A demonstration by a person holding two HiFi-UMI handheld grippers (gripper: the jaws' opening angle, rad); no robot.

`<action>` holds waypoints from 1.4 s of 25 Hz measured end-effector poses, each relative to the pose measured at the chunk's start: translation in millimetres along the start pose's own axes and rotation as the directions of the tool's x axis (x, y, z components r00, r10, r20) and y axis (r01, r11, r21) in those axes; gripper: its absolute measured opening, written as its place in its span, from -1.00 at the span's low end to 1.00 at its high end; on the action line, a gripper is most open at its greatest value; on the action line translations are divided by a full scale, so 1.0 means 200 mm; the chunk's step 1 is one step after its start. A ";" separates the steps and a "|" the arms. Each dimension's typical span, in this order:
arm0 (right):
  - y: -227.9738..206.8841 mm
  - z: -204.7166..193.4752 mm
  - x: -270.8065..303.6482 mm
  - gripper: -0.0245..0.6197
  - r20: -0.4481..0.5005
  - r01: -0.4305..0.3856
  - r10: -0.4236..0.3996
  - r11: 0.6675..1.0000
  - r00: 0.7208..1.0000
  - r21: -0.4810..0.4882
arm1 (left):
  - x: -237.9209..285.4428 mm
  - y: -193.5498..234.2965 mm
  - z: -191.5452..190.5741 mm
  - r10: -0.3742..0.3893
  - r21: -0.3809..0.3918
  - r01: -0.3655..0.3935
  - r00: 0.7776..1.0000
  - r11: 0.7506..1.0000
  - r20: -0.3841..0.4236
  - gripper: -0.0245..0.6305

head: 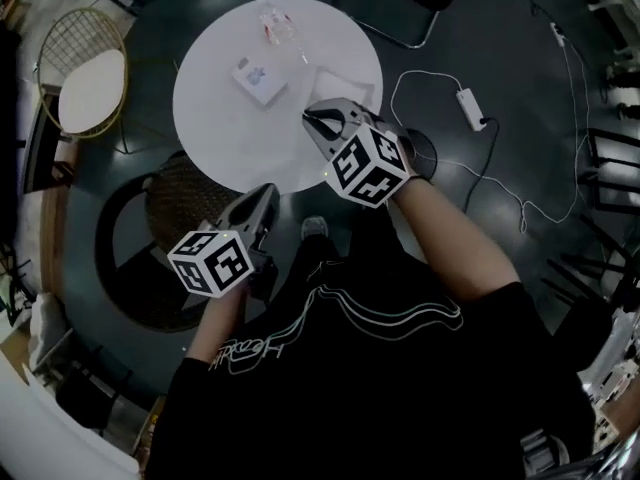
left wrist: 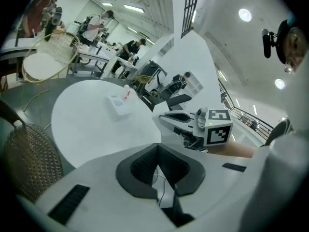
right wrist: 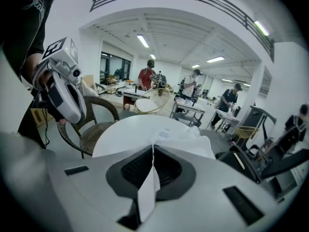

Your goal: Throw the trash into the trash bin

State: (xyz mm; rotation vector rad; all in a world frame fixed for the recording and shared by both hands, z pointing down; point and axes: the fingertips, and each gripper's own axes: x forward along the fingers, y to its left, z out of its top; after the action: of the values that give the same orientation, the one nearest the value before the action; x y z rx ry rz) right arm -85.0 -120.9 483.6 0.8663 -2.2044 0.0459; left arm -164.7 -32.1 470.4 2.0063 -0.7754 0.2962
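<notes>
My right gripper (head: 312,118) hovers over the right part of the round white table (head: 215,128). It is shut on a white paper tissue (right wrist: 149,190), whose loose end spreads out beyond the jaws (head: 350,86). The thin sheet runs down between the black pads (right wrist: 169,170). A small tissue pack (head: 258,78) and a clear plastic wrapper (head: 278,23) lie farther back on the table. My left gripper (head: 268,196) is off the table's near edge, above a wicker chair; its jaws meet at the tips (left wrist: 157,146) with nothing between them. No trash bin shows.
A dark wicker chair (head: 185,208) stands at the table's near left. A gold wire chair with a white cushion (head: 90,88) stands farther left. A white power strip and cable (head: 470,108) lie on the dark floor to the right. People work at desks in the background.
</notes>
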 end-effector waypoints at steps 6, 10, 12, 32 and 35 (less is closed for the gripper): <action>-0.35 -0.42 -0.39 -0.80 -0.011 0.140 -0.141 0.969 0.990 0.203 | 0.43 -0.28 -0.07 -0.069 0.067 0.079 0.988 0.995 -0.136 -0.91; -0.51 -0.76 -0.60 -0.80 -0.056 0.233 -0.227 0.918 0.972 0.322 | 0.68 -0.47 -0.16 -0.112 0.106 0.139 0.968 0.985 -0.225 -0.91; -0.57 -0.94 -0.67 -0.80 -0.079 0.252 -0.240 0.896 0.968 0.365 | 0.80 -0.56 -0.22 -0.119 0.122 0.154 0.960 0.981 -0.251 -0.91; -0.19 -2.44 -0.22 -0.80 -0.222 0.036 0.163 0.724 0.961 0.688 | 1.64 -0.45 -0.98 0.021 0.175 0.083 0.850 0.981 -0.526 -0.91; -0.07 -2.52 -0.11 -0.80 -0.157 -0.057 0.274 0.637 0.949 0.769 | 1.67 -0.40 -1.02 0.036 0.162 0.060 0.846 0.985 -0.532 -0.91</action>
State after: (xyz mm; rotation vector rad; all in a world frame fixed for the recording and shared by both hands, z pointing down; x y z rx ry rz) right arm 255.2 25.4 826.6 0.9995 -1.9738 1.2001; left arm 163.1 32.7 688.6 1.9438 -0.3862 0.9010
